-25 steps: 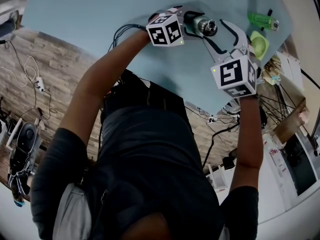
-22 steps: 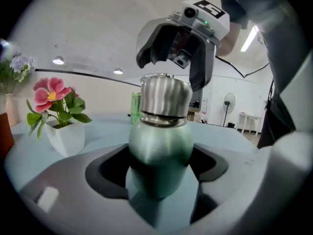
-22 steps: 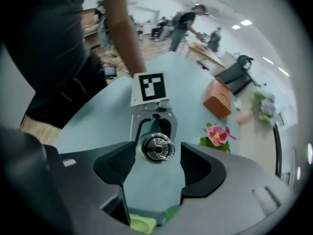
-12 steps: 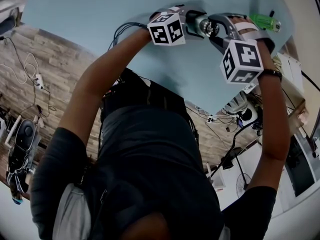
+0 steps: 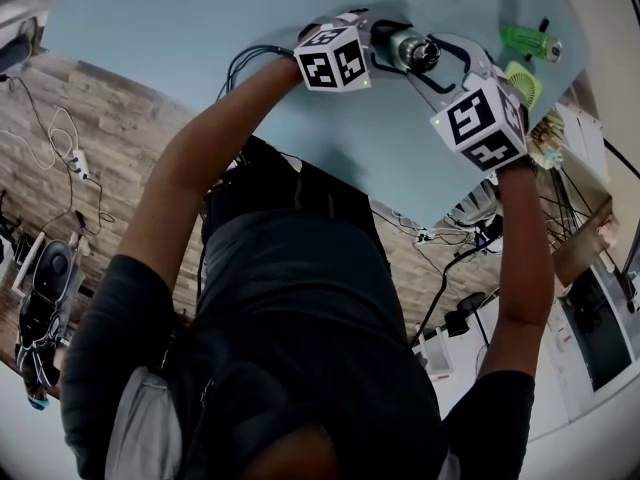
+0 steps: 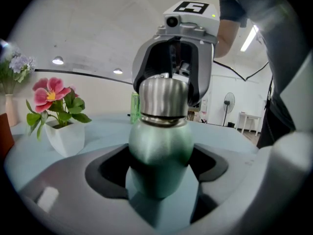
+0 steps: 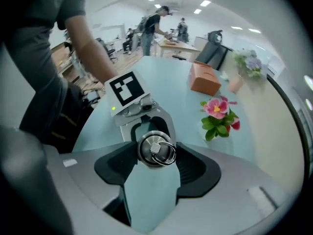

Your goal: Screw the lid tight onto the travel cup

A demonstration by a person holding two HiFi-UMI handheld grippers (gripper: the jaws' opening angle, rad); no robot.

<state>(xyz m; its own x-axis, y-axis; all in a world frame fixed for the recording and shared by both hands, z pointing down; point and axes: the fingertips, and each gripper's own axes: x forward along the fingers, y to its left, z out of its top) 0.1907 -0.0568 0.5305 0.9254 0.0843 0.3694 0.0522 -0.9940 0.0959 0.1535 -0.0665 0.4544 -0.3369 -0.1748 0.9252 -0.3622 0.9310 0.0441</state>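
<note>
A green travel cup [image 6: 161, 151] stands upright on the pale blue table [image 5: 200, 28]. My left gripper [image 6: 161, 177] is shut on its body from the side. The steel lid [image 7: 156, 150], with a ring on top, sits on the cup's neck. My right gripper [image 7: 155, 155] comes down steeply from above. Its jaws have just been closing, and both dark pads [image 7: 188, 163] now touch the lid's sides. In the head view both grippers meet at the cup [image 5: 415, 53] near the table's far right.
A white pot with pink flowers [image 6: 61, 126] stands to the left of the cup. A green bottle [image 5: 528, 41] and a small green fan [image 5: 520, 83] lie near the table's right edge. An orange box [image 7: 205, 80] sits further off. People [image 7: 154, 26] stand in the background.
My right gripper has swung up from the lower right and tipped over the cup, and its jaws have narrowed around the lid. The left gripper and cup have stayed still.
</note>
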